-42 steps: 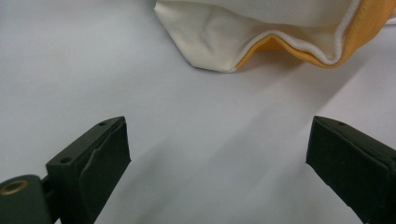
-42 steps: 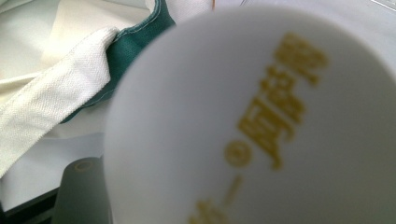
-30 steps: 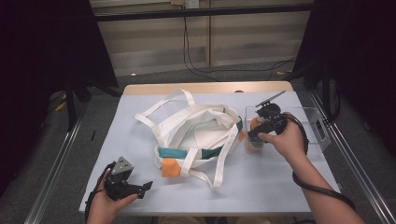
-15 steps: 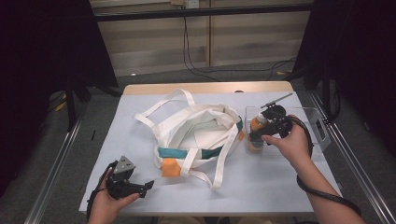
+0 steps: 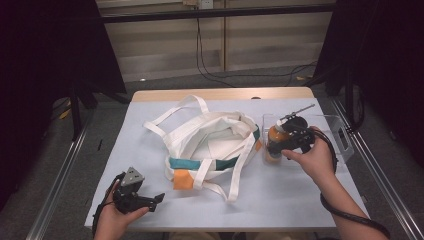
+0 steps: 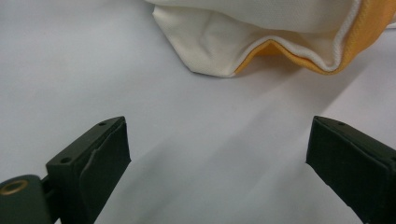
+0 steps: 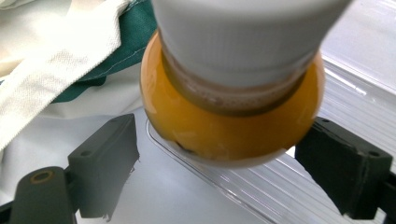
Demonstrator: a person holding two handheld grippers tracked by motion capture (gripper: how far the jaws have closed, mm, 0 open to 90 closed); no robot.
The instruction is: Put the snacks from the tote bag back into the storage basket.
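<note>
Orange bottle [image 7: 231,126] standing in clear tray [image 5: 336,131]; right gripper [image 7: 229,172] jaws just opening, flanking bottle; left gripper [image 6: 219,172] gaping empty beside tote bag [image 5: 215,142].

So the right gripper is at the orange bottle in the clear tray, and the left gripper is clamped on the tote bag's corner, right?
Not quite. The left gripper isn't clamped on the tote bag: the left gripper view shows its jaws wide apart over bare table, the bag's corner lying beyond them. The rest holds: the right gripper is at the orange bottle in the clear tray.
</note>
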